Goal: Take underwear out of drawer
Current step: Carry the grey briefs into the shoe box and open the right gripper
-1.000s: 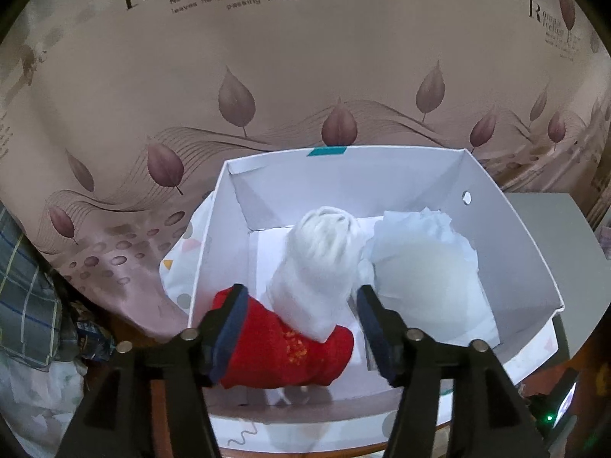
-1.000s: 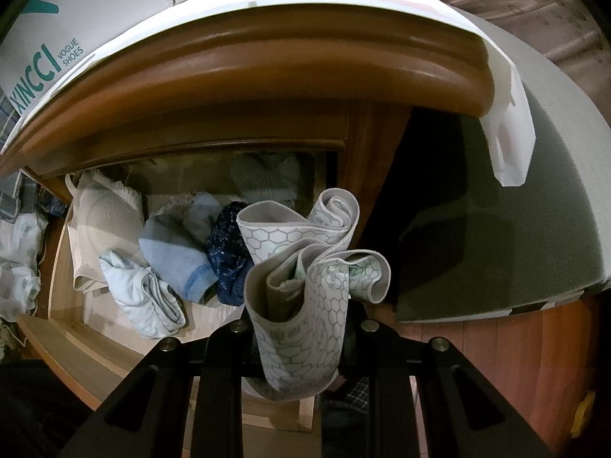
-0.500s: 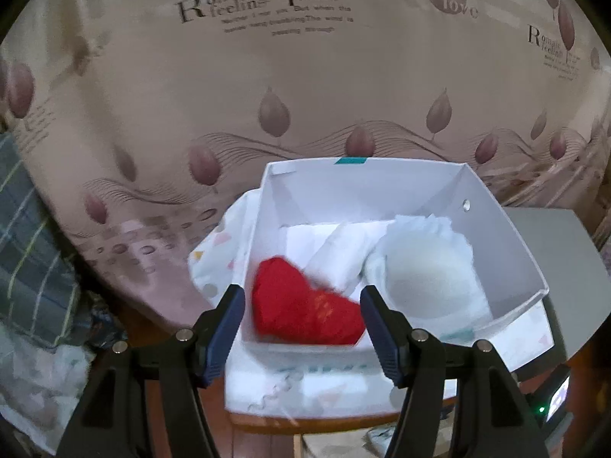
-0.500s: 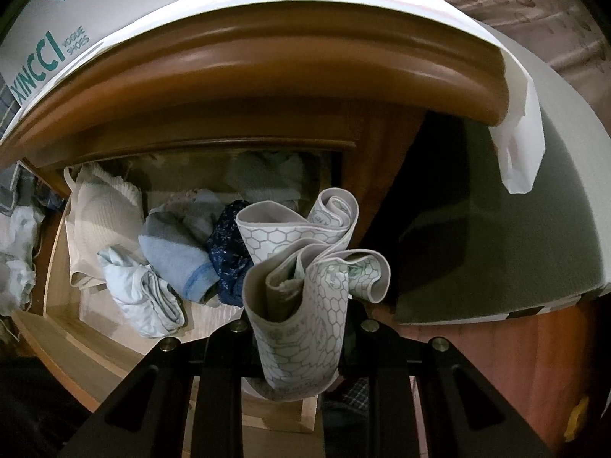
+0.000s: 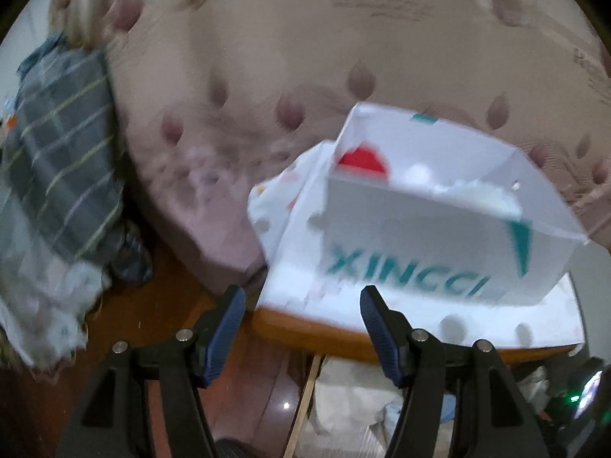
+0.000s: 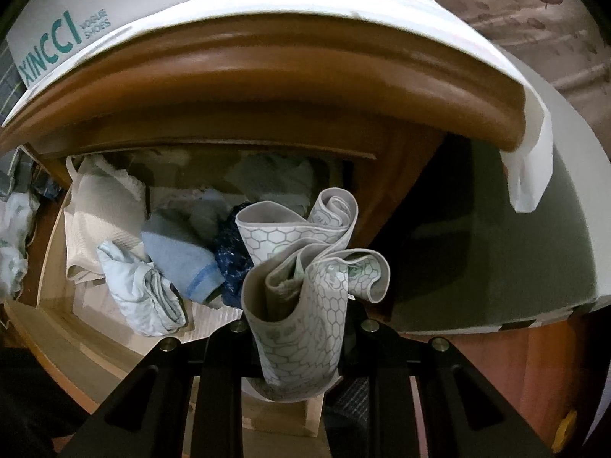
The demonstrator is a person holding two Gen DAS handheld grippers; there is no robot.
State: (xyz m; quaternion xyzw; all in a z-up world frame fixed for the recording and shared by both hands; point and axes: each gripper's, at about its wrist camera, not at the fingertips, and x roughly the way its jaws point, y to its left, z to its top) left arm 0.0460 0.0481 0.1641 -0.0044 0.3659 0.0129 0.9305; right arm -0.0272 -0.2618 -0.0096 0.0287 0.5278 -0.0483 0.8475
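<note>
Left wrist view's blurry: the left gripper [image 5: 299, 315] sits about half open with nothing in it, near a white shoebox [image 5: 431, 252] with red fabric [image 5: 361, 158] inside.

Right wrist view: the right gripper [image 6: 299, 337] is clamped on hexagon-print underwear [image 6: 301, 282], held above the open drawer [image 6: 49, 267], right of the other clothes.

- The rolled underwear [image 6: 301, 297] is pale grey, printed with a hexagon grid.
- The shoe box [image 5: 439, 244] is white with teal lettering.
- A red garment [image 5: 361, 160] lies inside it.
- The bedspread [image 5: 305, 57] is beige-pink with dark leaf motifs.
- The folded cloth [image 5: 61, 152] is grey plaid with pale stripes.
- The drawer [image 6: 49, 267] has pale wood walls.
</note>
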